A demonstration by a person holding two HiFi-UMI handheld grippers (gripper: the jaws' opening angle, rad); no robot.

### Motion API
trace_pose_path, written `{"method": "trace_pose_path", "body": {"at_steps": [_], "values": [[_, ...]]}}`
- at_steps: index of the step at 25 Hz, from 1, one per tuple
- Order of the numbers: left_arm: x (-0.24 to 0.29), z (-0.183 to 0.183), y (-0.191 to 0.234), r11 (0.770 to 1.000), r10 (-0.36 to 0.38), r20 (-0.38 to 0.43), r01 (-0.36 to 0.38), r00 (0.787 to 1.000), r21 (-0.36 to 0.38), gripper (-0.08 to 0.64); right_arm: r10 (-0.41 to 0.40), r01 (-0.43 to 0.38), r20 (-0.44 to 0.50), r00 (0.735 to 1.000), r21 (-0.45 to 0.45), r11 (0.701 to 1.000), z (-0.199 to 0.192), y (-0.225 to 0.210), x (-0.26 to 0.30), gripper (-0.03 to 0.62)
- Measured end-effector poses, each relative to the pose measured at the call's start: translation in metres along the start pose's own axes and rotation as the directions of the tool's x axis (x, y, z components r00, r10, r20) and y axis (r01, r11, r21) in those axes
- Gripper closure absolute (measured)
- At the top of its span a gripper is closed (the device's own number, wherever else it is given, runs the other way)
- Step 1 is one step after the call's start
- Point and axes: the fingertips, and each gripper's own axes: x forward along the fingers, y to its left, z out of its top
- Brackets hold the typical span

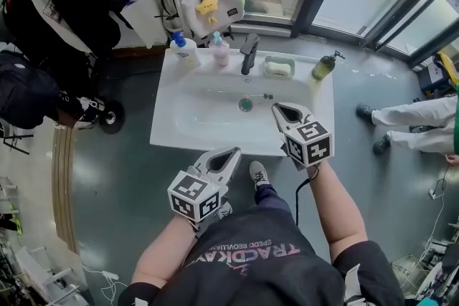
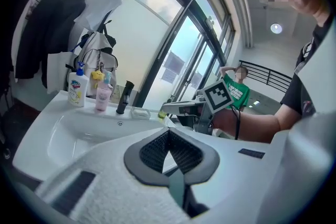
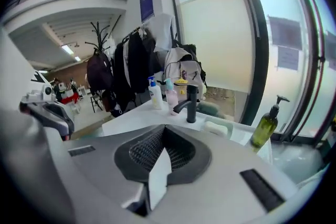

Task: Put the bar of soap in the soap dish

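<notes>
the pale, rounded bar of soap [image 1: 279,68] is lying flat in the shallow, pale green soap dish [image 1: 266,73]. the dish is sitting on the back ledge of the white ceramic washbasin [image 1: 169,127], between the matte black tap [image 1: 249,54] and the olive green pump bottle [image 1: 324,67].

neither pair of tongs is touching the soap. the white right gripper [image 1: 281,108] with its marker cube is hanging over the front right part of the bowl. it is pointing towards the back ledge, so the soap is lying beyond its tips and well apart from them. its jaws are pressed together with nothing between the ribbed pads. in the right gripper view [image 3: 164,128] the soap [image 3: 214,126] is showing past the clenched jaws, up and to the right, beside the tap [image 3: 191,104].

the white left gripper [image 1: 231,153] is hanging at the basin's front edge, to the person's left, farther from the soap than the other. its jaws are clenched tip to tip and are holding nothing. in the left gripper view [image 2: 168,132] the dish [image 2: 140,112] is showing small across the bowl, just right of the tap [image 2: 124,97].

the soap is looking smooth and whitish, with softened corners, and is filling most of the dish. any finer marking is too small to make out.
</notes>
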Motion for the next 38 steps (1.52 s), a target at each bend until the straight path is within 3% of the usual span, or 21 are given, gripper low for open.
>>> {"method": "trace_pose_path", "body": {"at_steps": [12,25,38], "values": [[-0.056,-0.026,-0.032,0.997,-0.077,-0.014,0.077,0.997,0.03,0.551,0.037,-0.04,0.06,0.997,0.061,0.997,-0.031,0.109,-0.071,0.58],[-0.12,-0.086,-0.063,0.994,-0.102,-0.058,0.104,0.993,0.018,0.551,0.063,-0.072,0.082,0.995,0.116,0.991,-0.085,0.206,-0.128,0.58],[-0.119,-0.113,-0.114,0.998,-0.064,-0.05,0.064,0.997,-0.011,0.551,0.165,-0.171,0.058,0.985,0.112,0.979,-0.124,0.226,-0.179,0.58]]}}
